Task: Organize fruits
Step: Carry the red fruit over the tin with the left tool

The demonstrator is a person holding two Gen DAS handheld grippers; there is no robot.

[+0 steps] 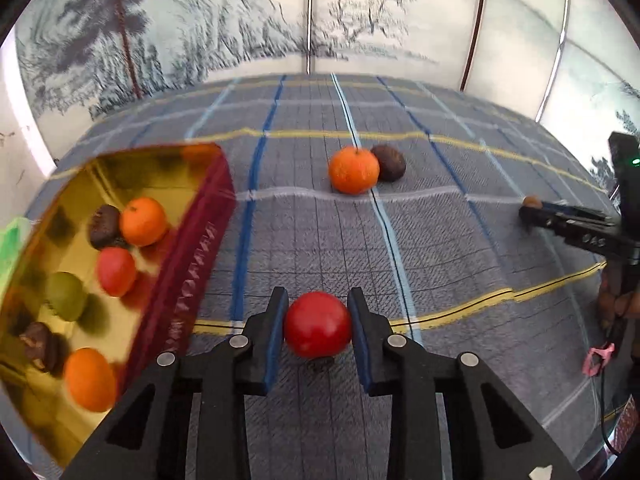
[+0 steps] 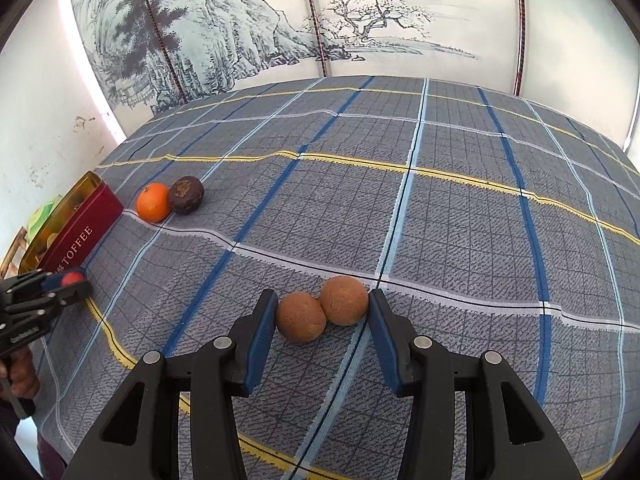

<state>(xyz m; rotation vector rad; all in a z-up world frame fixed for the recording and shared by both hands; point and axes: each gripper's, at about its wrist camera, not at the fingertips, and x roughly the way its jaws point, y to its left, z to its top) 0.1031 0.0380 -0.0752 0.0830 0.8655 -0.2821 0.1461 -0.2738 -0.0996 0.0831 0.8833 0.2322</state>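
Observation:
My left gripper (image 1: 318,320) is shut on a round red fruit (image 1: 318,330), low over the plaid cloth and just right of the red toffee tin (image 1: 192,264). The tin holds several fruits: oranges, a red one, a green one and dark brown ones. An orange (image 1: 353,170) and a dark brown fruit (image 1: 389,162) lie touching each other farther back on the cloth. My right gripper (image 2: 323,312) is shut on two tan-brown round fruits (image 2: 301,317), side by side between its blue pads. The right wrist view shows the left gripper (image 2: 72,280) beside the tin (image 2: 76,236).
A grey-blue plaid cloth (image 2: 440,220) covers the table. A painted screen (image 2: 360,20) stands along its far edge. Something green (image 1: 12,240) sits left of the tin. A hand (image 2: 20,376) holds the left gripper's handle. A pink clip (image 1: 598,356) hangs at the right.

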